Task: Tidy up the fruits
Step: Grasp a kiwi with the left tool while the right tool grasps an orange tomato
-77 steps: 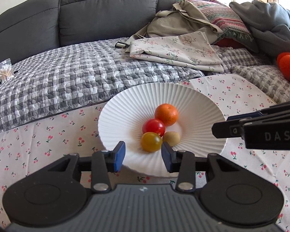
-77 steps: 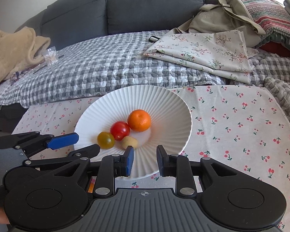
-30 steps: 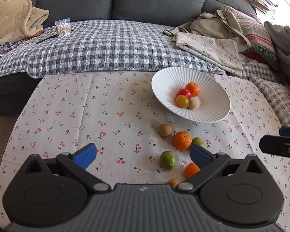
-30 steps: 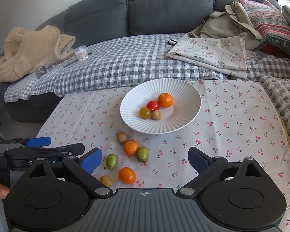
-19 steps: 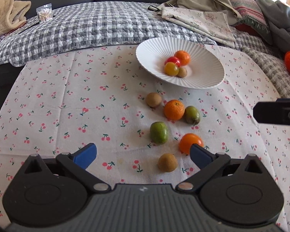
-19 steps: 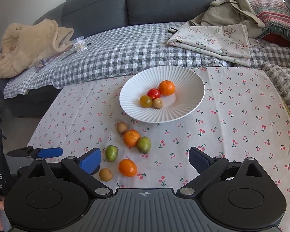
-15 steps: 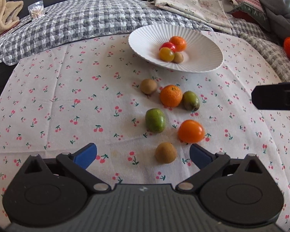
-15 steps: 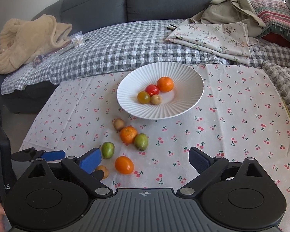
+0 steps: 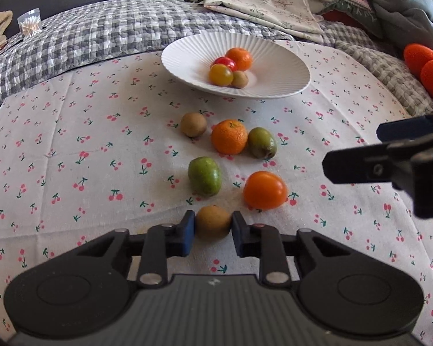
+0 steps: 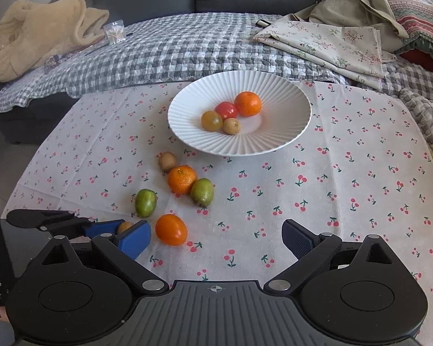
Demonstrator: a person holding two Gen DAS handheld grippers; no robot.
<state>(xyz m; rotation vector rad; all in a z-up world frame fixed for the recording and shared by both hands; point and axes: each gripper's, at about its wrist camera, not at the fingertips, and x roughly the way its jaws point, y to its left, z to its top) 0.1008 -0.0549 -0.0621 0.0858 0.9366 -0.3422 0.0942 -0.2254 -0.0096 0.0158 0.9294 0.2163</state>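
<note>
Plate (image 9: 285, 85): four fruits are held, at the far side of the worktop (image 9: 72, 150).
Loose on the cloth, near the plate: kiwi (image 9: 193, 124), mandarin (image 9: 229, 137), two green fruits (image 9: 204, 176), orange tomato (image 9: 264, 190).
Left tool (image 9: 210, 232): closed around a brown kiwi (image 9: 213, 221), at the near edge of the group.
Right tool (image 10: 216, 238): spread wide, nothing is held.
Progress is judged under halfway; six fruits are left off the plate.
</note>
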